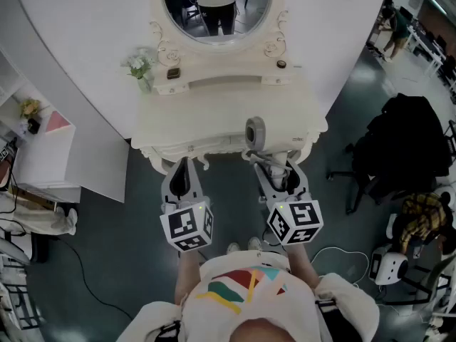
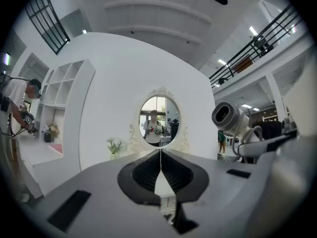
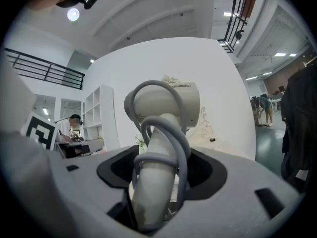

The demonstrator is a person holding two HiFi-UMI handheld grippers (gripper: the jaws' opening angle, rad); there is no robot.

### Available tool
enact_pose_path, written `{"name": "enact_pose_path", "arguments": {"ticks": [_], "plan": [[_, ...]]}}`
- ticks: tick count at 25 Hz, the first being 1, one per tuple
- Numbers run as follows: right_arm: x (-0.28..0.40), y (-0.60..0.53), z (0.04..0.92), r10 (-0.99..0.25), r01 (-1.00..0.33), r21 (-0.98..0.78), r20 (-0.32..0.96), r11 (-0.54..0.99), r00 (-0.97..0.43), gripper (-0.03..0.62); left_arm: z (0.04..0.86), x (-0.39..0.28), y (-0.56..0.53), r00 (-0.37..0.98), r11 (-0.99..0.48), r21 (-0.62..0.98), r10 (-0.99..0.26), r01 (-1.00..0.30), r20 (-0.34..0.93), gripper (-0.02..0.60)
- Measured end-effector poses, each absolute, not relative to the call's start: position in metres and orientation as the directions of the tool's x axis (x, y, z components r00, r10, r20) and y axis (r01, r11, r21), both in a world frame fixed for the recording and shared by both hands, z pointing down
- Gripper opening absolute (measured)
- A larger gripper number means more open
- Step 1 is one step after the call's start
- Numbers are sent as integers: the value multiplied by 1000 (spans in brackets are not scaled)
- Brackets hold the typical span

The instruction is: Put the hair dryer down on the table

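- There are two grippers, and each one carries one cube with square markers.
- The right gripper (image 1: 279, 171) is clenched on the handle of the one hair dryer (image 1: 255, 132). Its jaws stand wide, one on each side of the handle.
- The hair dryer stands upright in this grip, with its head above the jaws. In the head view the head is over the front edge of the table (image 1: 221, 112). It is carried by the gripper and does not lie on the table top.
- One grey cord (image 3: 166, 133) is wound in loops around the handle.
- The left gripper (image 1: 182, 178) grasps nothing. Its two jaws are pressed together, and it hangs just in front of the table, beside the right gripper.
- On the white table there is one oval mirror (image 1: 216, 6) and one small vase of flowers (image 1: 142, 68) at the left.
- Two small dark things, one (image 1: 173, 73) near the vase and one (image 1: 282, 64) at the right, are too small to name.
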State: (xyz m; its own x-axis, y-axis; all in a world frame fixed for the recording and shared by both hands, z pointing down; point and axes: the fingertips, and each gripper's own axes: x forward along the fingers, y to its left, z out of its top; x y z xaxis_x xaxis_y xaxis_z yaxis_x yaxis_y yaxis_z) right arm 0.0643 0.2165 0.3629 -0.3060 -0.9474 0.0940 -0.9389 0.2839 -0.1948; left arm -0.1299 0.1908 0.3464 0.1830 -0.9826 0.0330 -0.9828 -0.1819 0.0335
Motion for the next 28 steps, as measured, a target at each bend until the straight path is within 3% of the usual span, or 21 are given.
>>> {"name": "enact_pose_path", "arguments": {"ticks": [28], "plan": [[101, 217, 368, -935, -930, -162, 81, 329, -345, 261, 357, -80, 188, 173, -172, 12, -984, -985, 45, 5]]}}
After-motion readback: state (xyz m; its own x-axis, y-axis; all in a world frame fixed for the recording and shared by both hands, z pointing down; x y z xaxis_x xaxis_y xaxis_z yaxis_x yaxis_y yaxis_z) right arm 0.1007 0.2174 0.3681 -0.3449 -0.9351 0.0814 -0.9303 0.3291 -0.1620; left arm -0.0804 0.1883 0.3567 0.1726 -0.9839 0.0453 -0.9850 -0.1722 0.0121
